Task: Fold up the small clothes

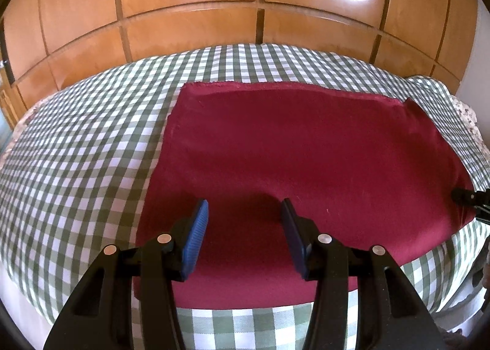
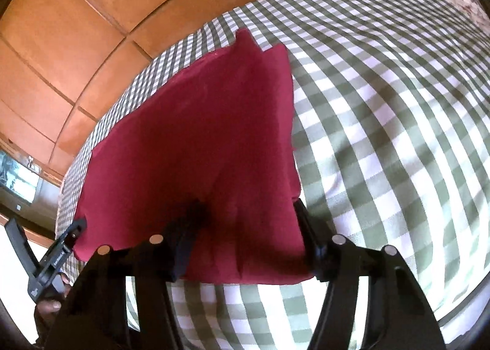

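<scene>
Hovering spread over the near edge of the red cloth (image 1: 300,148), the left tongs (image 1: 245,236) hold nothing; the right tongs (image 2: 245,227), also spread, straddle its near right corner. Beyond both, the cloth lies flat on the checked cover (image 1: 85,142), seemingly already doubled, with folds probably left.

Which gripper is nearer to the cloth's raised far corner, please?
Right. The right gripper straddles the red cloth's edge on the side where the raised corner stands. The left gripper hovers open over the opposite near part.
</scene>
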`<state>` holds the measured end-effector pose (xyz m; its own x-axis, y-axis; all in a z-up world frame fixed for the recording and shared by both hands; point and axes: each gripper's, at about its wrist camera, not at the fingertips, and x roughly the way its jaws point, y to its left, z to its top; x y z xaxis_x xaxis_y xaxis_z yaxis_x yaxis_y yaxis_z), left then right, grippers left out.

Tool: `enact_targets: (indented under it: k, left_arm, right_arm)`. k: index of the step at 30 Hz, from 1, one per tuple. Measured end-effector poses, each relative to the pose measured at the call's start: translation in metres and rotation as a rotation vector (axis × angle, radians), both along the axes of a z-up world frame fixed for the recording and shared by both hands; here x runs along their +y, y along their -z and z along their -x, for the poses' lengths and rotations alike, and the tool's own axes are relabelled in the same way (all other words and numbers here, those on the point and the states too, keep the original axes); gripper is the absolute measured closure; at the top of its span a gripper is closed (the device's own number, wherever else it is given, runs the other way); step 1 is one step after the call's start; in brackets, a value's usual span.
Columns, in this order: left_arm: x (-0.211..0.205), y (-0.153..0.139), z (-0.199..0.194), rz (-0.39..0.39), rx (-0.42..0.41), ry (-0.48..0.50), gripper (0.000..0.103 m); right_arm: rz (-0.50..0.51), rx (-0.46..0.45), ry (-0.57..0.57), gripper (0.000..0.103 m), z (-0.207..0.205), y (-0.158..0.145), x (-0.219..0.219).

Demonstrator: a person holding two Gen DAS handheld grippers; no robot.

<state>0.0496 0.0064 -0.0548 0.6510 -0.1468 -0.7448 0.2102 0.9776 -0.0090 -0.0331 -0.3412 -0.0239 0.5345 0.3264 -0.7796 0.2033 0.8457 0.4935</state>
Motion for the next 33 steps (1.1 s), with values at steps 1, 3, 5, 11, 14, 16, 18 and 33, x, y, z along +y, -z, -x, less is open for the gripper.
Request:
enact_targets:
  k: [1,3,5,11,14,16,18,33]
  left_arm:
    - [0.000,0.001,0.000,0.002,0.002,0.002,0.055]
    - [0.001,0.003,0.000,0.011,0.006,0.003,0.055]
    - [0.002,0.004,-0.001,0.013,0.007,0.004,0.047]
    - [0.004,0.009,-0.002,0.035,0.018,0.009,0.046]
    - [0.009,0.006,-0.004,0.071,0.030,0.018,0.046]
    - [0.019,0.001,-0.006,0.145,0.051,0.030,0.046]
    - [0.026,-0.003,-0.010,0.215,0.079,0.042,0.046]
    - [0.080,-0.048,-0.035,0.776,0.164,0.199,0.034]
  right_arm:
    - [0.011,0.001,0.000,0.043,0.001,0.001,0.002]
    - [0.035,0.006,-0.003,0.043,-0.001,0.001,0.004]
    - [0.059,0.013,-0.008,0.047,-0.001,0.000,0.006]
    - [0.105,0.019,-0.043,0.073,-0.001,-0.013,0.020]
    - [0.078,-0.008,-0.056,0.077,-0.002,-0.024,0.025]
    - [0.054,-0.038,-0.074,0.079,-0.003,-0.036,0.031]
    - [0.031,-0.077,-0.104,0.080,-0.010,-0.051,0.043]
    - [-0.068,-0.208,-0.524,0.081,-0.045,-0.087,0.204]
